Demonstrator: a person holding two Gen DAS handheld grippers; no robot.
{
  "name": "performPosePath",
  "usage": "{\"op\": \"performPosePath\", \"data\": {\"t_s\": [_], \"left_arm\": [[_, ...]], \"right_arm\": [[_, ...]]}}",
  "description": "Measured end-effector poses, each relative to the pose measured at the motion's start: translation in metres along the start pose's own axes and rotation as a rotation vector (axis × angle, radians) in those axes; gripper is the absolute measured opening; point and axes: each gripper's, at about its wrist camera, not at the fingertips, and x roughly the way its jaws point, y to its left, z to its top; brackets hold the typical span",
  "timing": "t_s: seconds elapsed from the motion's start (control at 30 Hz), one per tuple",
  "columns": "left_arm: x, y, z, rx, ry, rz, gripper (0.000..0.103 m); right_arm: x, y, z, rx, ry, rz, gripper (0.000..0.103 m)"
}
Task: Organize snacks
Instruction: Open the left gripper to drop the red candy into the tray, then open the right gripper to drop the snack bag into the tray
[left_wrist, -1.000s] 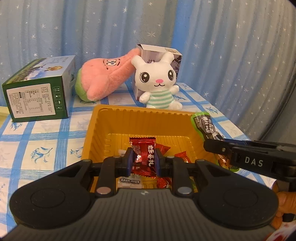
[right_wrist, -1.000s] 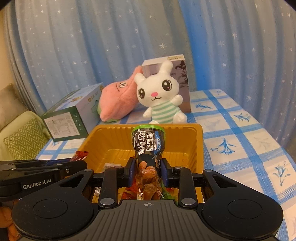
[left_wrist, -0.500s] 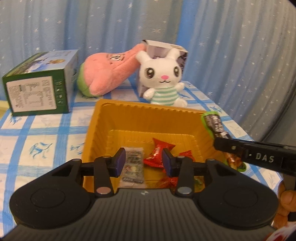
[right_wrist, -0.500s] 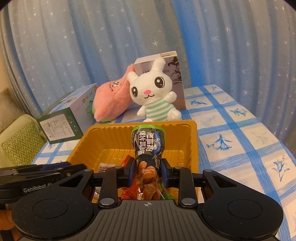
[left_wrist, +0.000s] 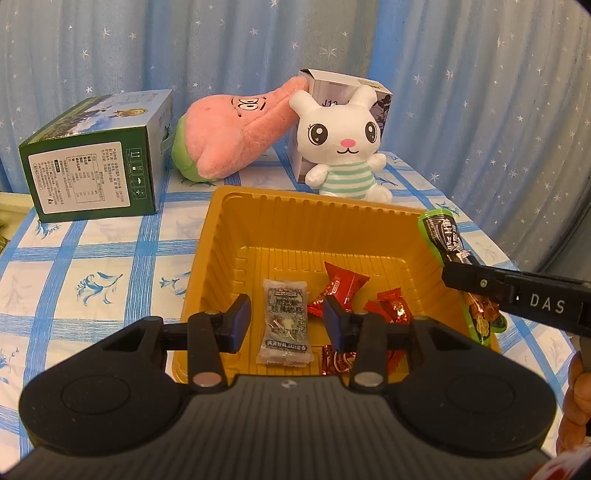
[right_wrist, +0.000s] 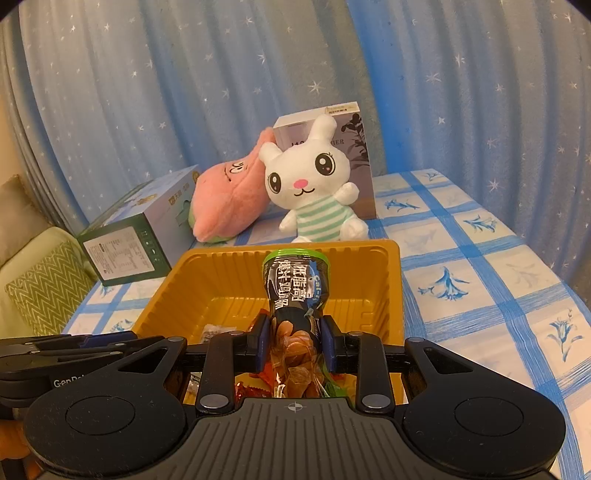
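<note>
Counter (left_wrist: 110, 258): checked cloth, no loose snacks visible on it. Yellow tray (left_wrist: 295, 206): holds a grey packet (left_wrist: 284, 321) and several red candies (left_wrist: 343, 288), so sorting looks well along. Right gripper (right_wrist: 293, 343) pinches the green-edged snack pouch (right_wrist: 295, 291) above the tray, not yet released. Left gripper (left_wrist: 282, 319) spread wide, holding nothing, over the tray.

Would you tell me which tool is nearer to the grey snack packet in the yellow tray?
Left. The left tool hovers open right over the grey snack packet; the right tool, clamping a green-edged packet, is off by the yellow tray rim.
</note>
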Motion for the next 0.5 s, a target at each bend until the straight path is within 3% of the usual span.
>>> {"op": "performPosePath", "data": {"t_s": [0.5], "left_arm": [[-0.0023, 0.0048, -0.0012, -0.008, -0.001, 0.004, 0.039]], "right_arm": [[0.0033, 0.0033, -0.0013, -0.002, 0.002, -0.003, 0.03]]}}
